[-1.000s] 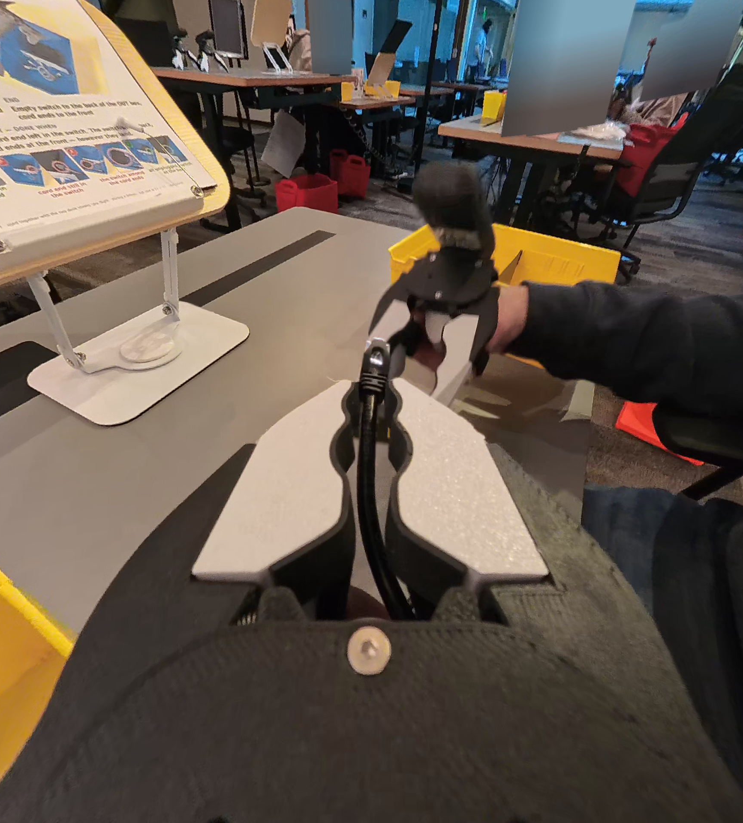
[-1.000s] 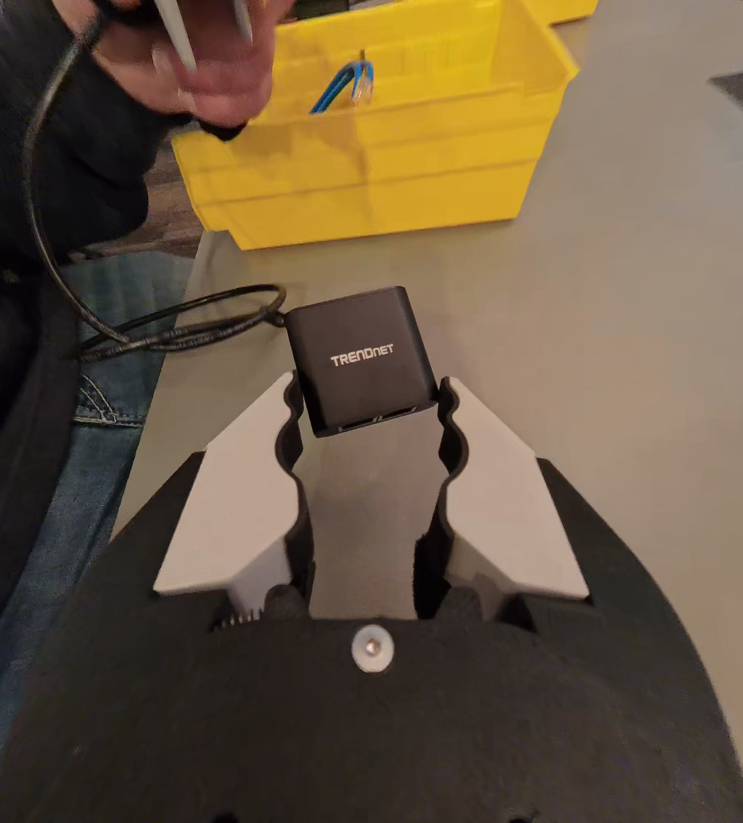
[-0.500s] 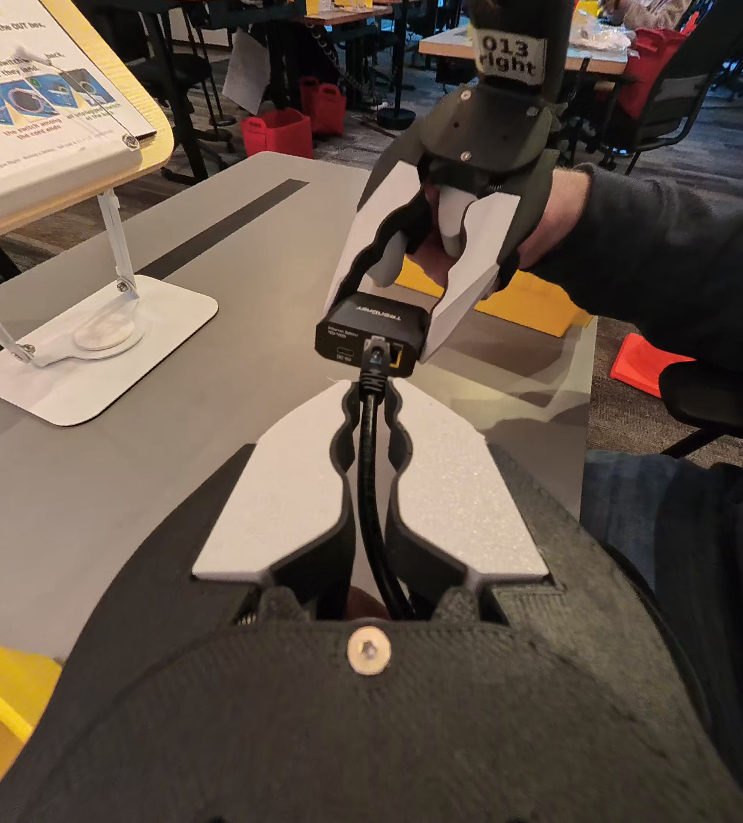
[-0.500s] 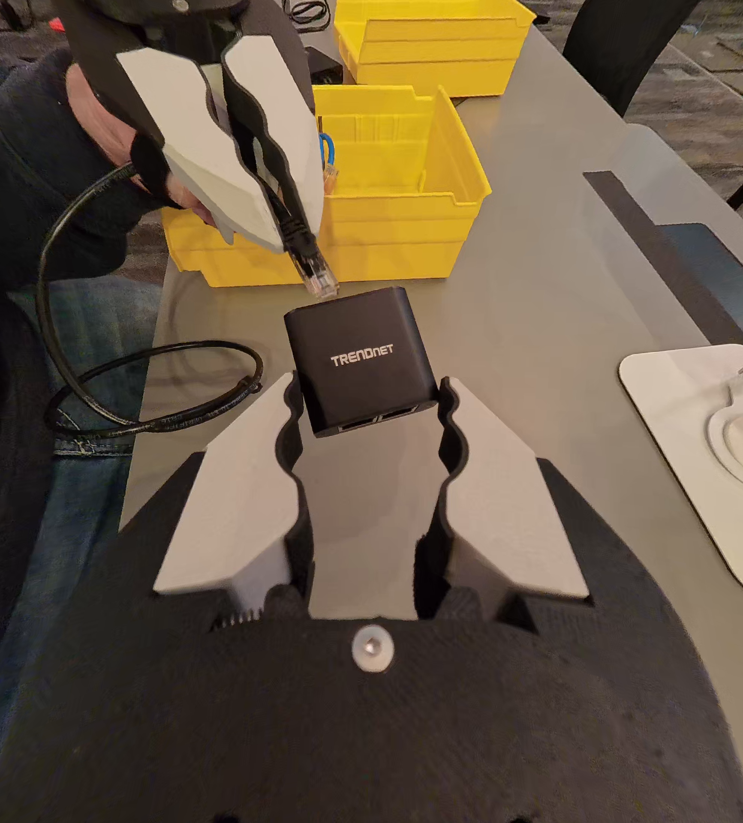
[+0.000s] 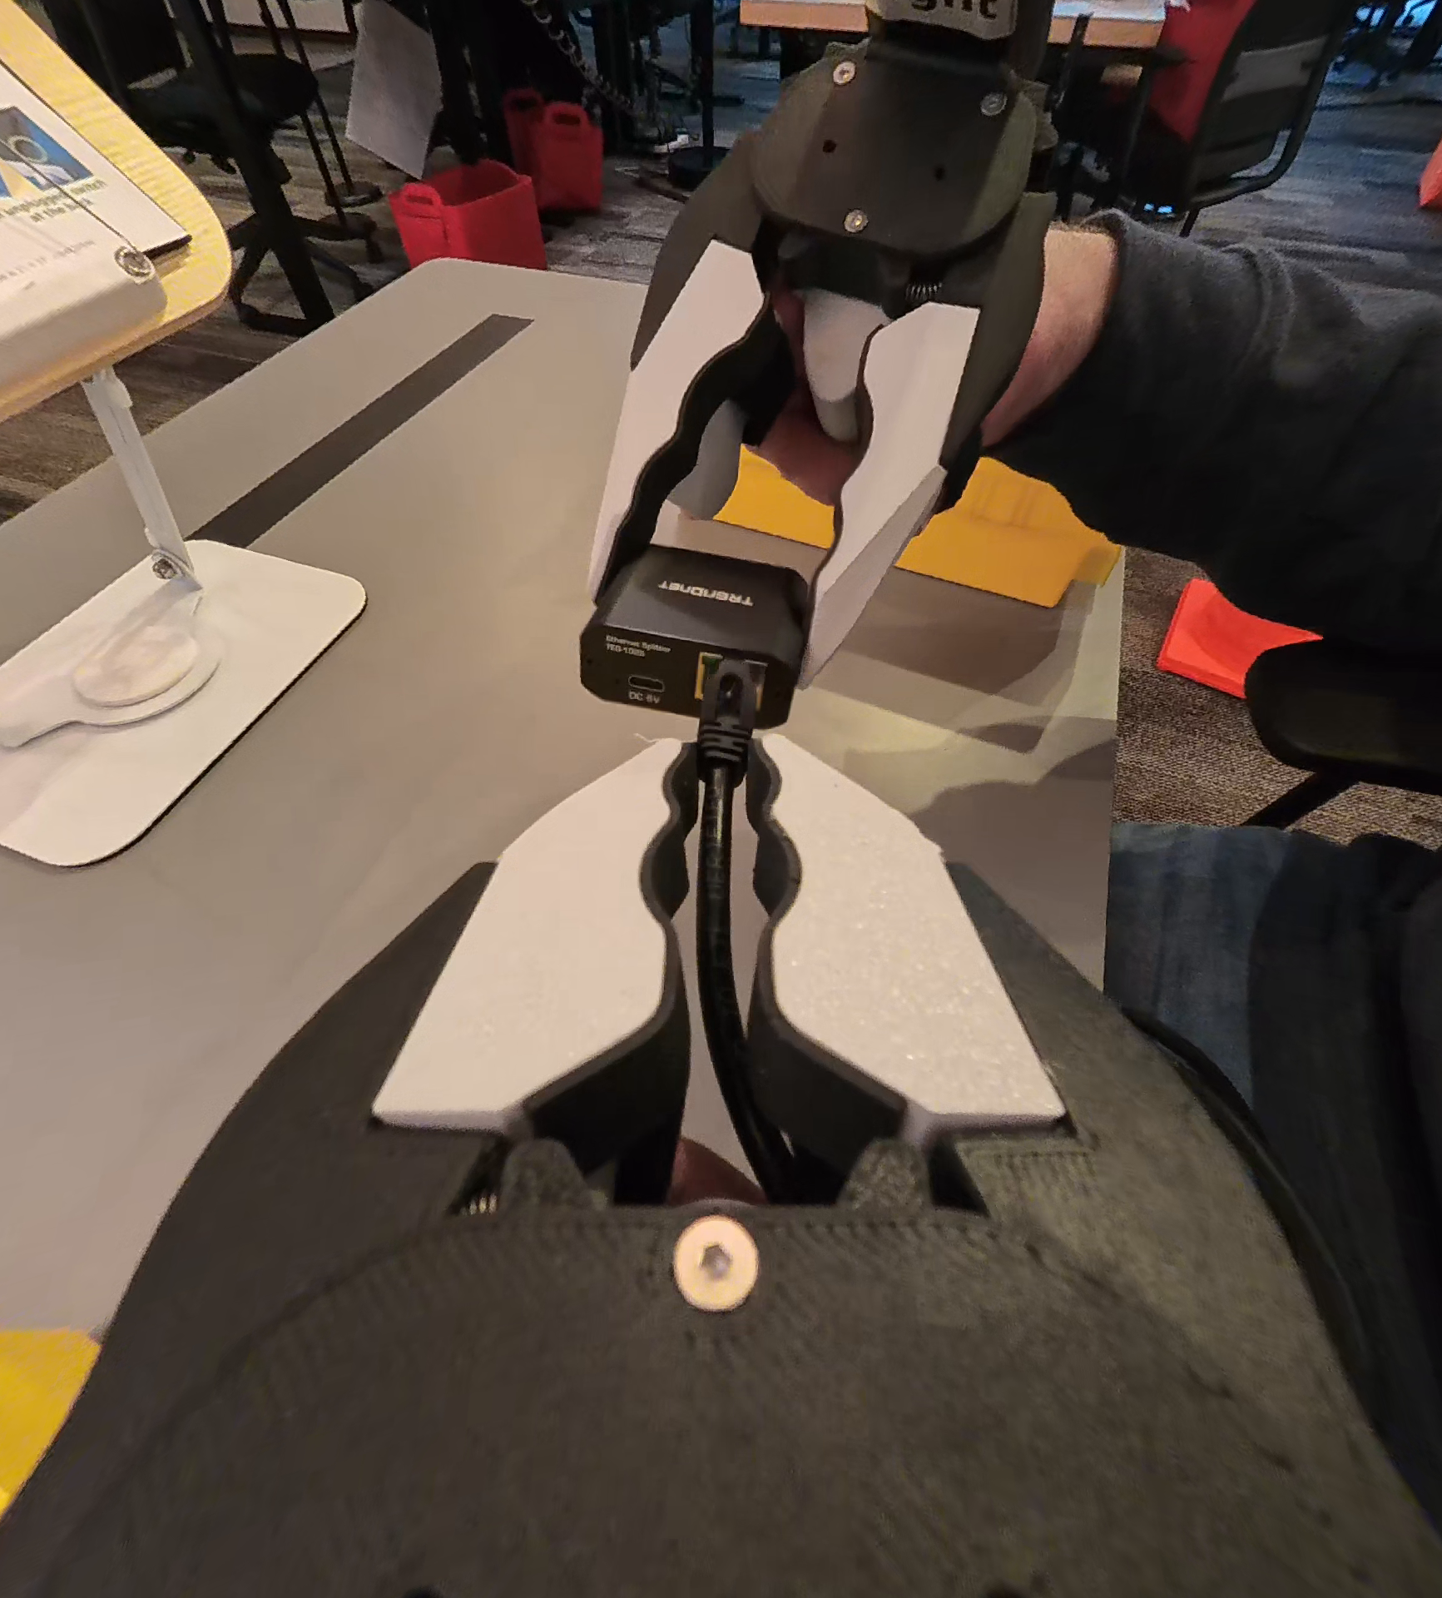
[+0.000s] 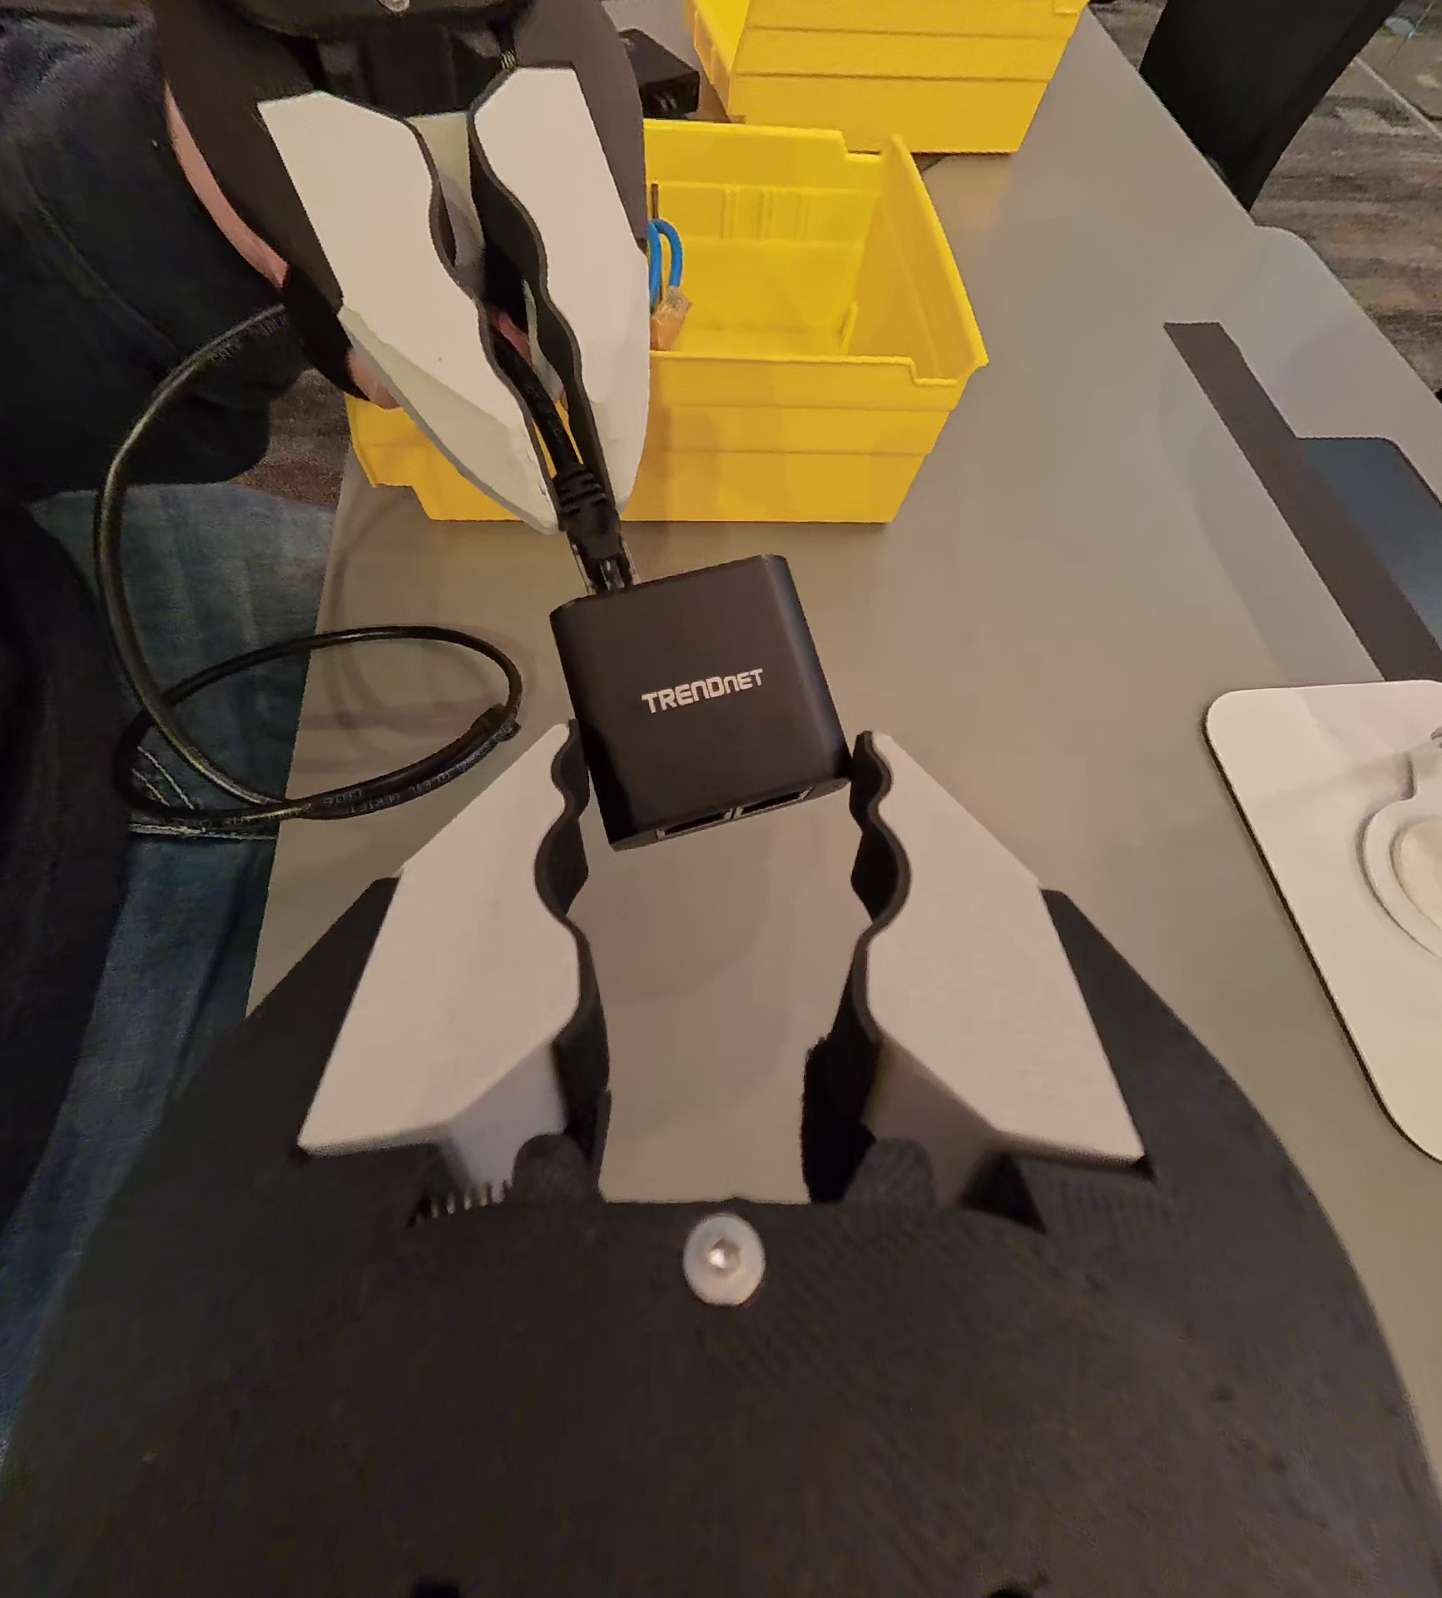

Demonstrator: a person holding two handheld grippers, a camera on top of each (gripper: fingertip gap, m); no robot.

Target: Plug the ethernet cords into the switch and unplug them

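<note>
Black cord (image 5: pixel 719 873) is pinched in the narrow jaws of the left gripper (image 5: pixel 717 761), and its plug is lined up straight with a port on the small black switch (image 6: pixel 700 692), which is held above the worktop (image 6: pixel 1072 484) by the right gripper (image 6: pixel 713 770).

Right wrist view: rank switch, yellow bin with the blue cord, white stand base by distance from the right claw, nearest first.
1. switch: black, clamped at the tips of the right claw.
2. white stand base: on the table, off to the right.
3. yellow bin: ahead, beyond the switch, slightly left.
</note>
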